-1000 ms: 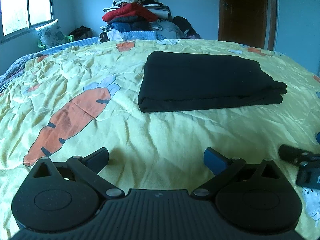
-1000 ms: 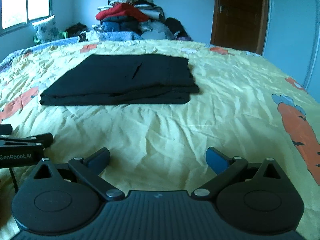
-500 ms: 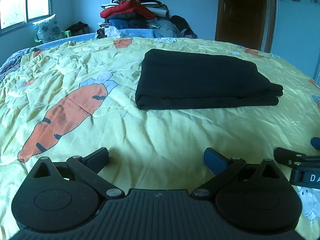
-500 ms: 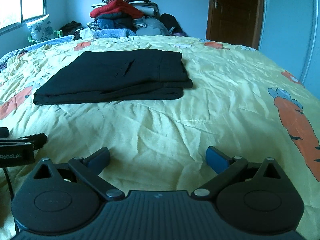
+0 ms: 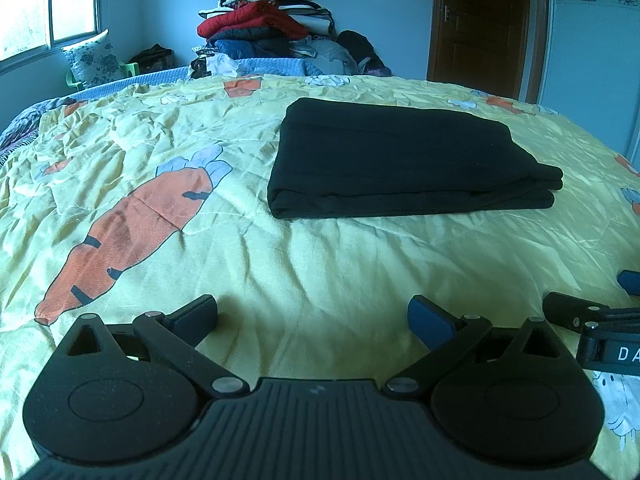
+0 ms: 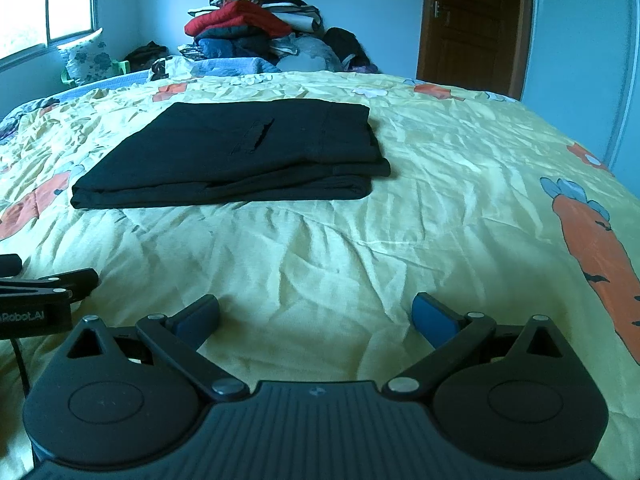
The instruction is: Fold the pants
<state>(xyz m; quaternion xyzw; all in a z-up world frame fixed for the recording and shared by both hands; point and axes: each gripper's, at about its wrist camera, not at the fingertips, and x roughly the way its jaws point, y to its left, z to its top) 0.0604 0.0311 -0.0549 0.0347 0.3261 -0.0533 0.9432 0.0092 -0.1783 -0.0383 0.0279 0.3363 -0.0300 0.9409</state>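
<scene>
Apparently final step: fold looks done. Left gripper [image 5: 312, 316] spread wide, empty, low over yellow carrot bedspread [image 5: 320, 264]; right gripper [image 6: 316, 316] same, gaping, nothing between fingers. Black pants [image 5: 400, 160] lie well ahead of both tongs, apart from them, in flat layered rectangle. Next move, by judgement: none on cloth beyond maybe smoothing stepped right edge. Right wrist view shows pocket slit on top layer, hidden from left view. Left view shows rounded fold edge clearer. Beyond pants: clothes pile [image 6: 252, 28], door [image 6: 472, 24].
</scene>
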